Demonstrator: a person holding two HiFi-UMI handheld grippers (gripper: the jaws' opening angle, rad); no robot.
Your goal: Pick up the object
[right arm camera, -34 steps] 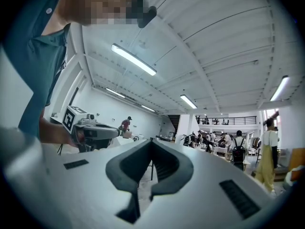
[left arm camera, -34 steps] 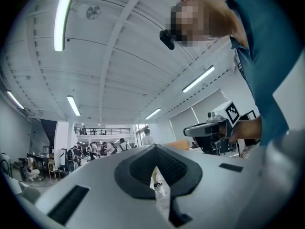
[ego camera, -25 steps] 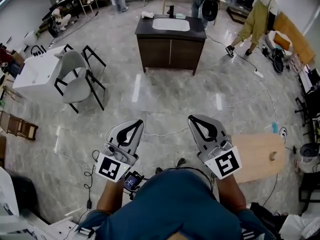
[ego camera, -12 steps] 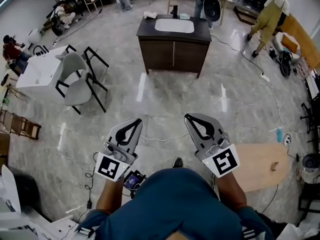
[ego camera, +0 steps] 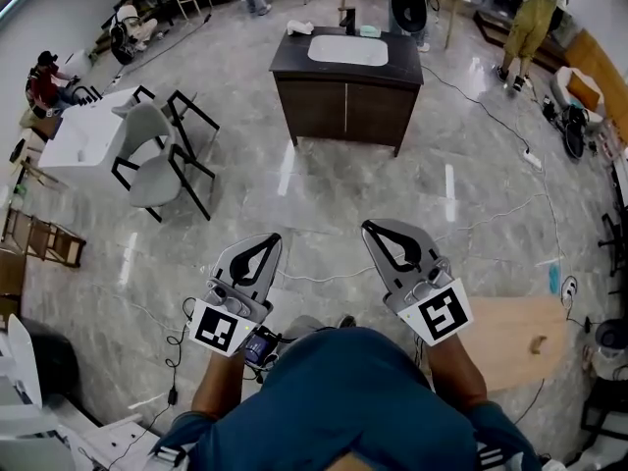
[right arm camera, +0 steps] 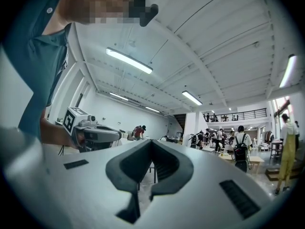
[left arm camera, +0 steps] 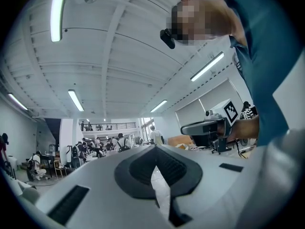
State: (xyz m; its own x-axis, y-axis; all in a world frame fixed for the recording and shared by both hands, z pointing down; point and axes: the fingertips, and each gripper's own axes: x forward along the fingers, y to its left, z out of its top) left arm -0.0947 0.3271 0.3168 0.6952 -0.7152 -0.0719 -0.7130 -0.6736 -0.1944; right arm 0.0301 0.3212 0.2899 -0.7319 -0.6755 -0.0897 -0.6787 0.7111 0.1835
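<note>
**Tools clenched and empty, counter well ahead**

Head view: a person in a blue top holds the left tool [ego camera: 271, 238] and the right tool [ego camera: 371, 228] side by side and level above a marble floor [ego camera: 324, 194]. Both point toward a dark counter [ego camera: 343, 111] with a white sink [ego camera: 348, 50], well apart from them. A white thing [ego camera: 298, 29] and a teal thing [ego camera: 369, 30] lie near the tap [ego camera: 347, 18]. Which is the object to pick up cannot be told, though it is probably one of these.

Left gripper view: the jaws are pressed together with nothing in them, and only the ceiling and distant people lie beyond.

Right gripper view: the same, with jaws clenched on nothing.

The step in hand appears to be the approach. Doing it well means coming up to the counter squarely and minding the cable [ego camera: 324, 280] on the floor. One tool's jaws should be spread before the reach, not at the object itself.
</note>
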